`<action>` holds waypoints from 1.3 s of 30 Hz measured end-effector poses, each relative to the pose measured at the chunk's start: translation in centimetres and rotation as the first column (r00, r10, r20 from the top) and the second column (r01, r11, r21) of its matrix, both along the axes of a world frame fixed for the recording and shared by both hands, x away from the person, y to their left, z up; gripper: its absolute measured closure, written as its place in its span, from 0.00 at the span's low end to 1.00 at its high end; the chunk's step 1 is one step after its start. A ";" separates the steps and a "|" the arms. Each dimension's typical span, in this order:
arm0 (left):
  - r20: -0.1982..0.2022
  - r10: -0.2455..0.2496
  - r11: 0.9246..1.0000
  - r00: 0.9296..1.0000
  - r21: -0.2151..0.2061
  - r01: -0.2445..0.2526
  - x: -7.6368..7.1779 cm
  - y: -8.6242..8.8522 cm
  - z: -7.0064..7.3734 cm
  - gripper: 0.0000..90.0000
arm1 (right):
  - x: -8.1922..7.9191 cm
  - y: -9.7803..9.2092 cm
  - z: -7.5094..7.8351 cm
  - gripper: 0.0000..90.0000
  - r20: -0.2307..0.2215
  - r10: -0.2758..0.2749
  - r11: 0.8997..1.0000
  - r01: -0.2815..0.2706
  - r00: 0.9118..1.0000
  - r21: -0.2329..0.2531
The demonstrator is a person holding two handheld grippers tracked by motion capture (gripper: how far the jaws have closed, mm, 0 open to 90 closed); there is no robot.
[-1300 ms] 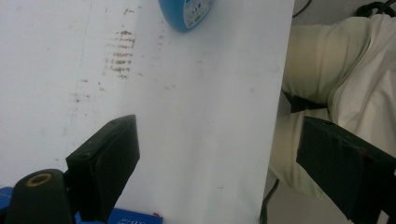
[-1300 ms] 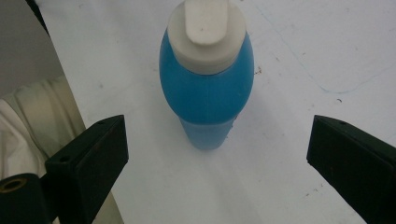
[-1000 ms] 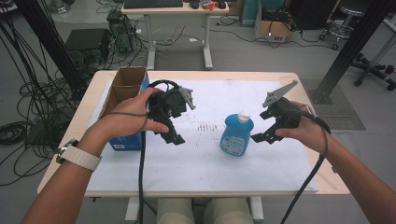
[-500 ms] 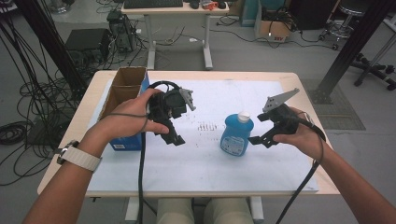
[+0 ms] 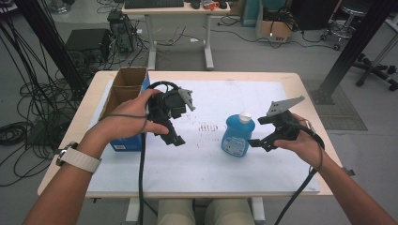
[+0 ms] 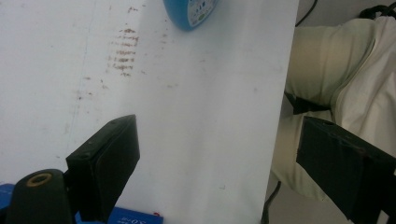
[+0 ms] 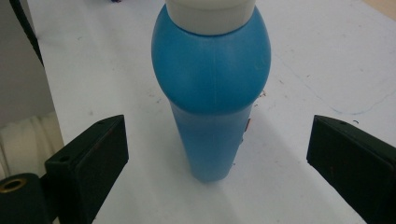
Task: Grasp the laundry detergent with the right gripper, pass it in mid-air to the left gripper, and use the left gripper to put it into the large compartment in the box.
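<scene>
Your right gripper (image 7: 219,154) has its jaws spread wide and empty, and the blue plastic bottle with the white cap (image 7: 211,88) stands straight ahead of them, centred in the gap but not yet between the pads. Its long axis is upright, so the jaws would close across the narrow lower body, one pad on each flat side. From the high view the same right gripper (image 5: 265,140) sits just beside the bottle (image 5: 238,136), on its right, clearly the nearer of your two. My guess is the coming move is a short push forward and then a squeeze; keep the jaws level so the tall bottle does not tip.

Your left gripper (image 5: 171,136) hangs over the white sheet covering the bench (image 5: 197,164), well apart from the bottle, jaws likewise open with nothing in them.

Farther left, the open brown cardboard box with blue sides (image 5: 123,89) stands at the bench edge; I cannot tell what, if anything, lies inside.
</scene>
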State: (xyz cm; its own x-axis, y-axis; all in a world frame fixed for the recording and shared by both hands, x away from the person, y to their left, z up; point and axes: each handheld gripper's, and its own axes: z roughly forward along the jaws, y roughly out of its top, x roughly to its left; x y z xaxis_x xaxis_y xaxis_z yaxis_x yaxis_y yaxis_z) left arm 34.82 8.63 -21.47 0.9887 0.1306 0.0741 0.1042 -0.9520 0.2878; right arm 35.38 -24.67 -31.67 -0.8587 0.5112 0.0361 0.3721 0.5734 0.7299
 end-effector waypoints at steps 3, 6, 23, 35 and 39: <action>0.000 0.003 1.000 1.000 -0.002 -0.003 0.0 0.1 0.0 0.15 | -0.1 -0.1 -0.2 0.06 0.006 -0.007 1.000 0.007 1.000 0.010; 0.001 0.003 1.000 1.000 -0.003 -0.003 0.0 0.1 0.0 0.15 | -0.2 -0.2 -0.4 0.06 0.017 -0.016 1.000 0.015 1.000 0.023; -0.002 0.008 1.000 1.000 -0.007 -0.008 0.1 0.2 -0.3 0.15 | -0.5 -0.7 -1.6 0.05 0.046 -0.032 0.996 0.028 0.998 0.086; 0.001 0.008 1.000 1.000 -0.008 -0.008 0.1 0.2 -0.3 0.15 | -0.5 -0.7 -1.8 0.06 0.062 -0.038 0.994 0.031 0.997 0.107; 0.001 0.007 1.000 1.000 -0.011 -0.007 0.1 0.2 -0.3 0.15 | -0.6 -0.7 -2.1 0.06 0.064 -0.039 0.993 0.032 0.997 0.116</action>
State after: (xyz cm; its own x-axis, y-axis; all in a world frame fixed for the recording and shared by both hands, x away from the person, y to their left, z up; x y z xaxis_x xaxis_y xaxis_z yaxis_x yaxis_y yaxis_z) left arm 34.93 8.86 -21.79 0.9876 0.1387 0.0740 0.1108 -0.9481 0.2980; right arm 34.77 -25.40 -33.73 -0.8425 0.5372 0.0399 0.3394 0.4718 0.8138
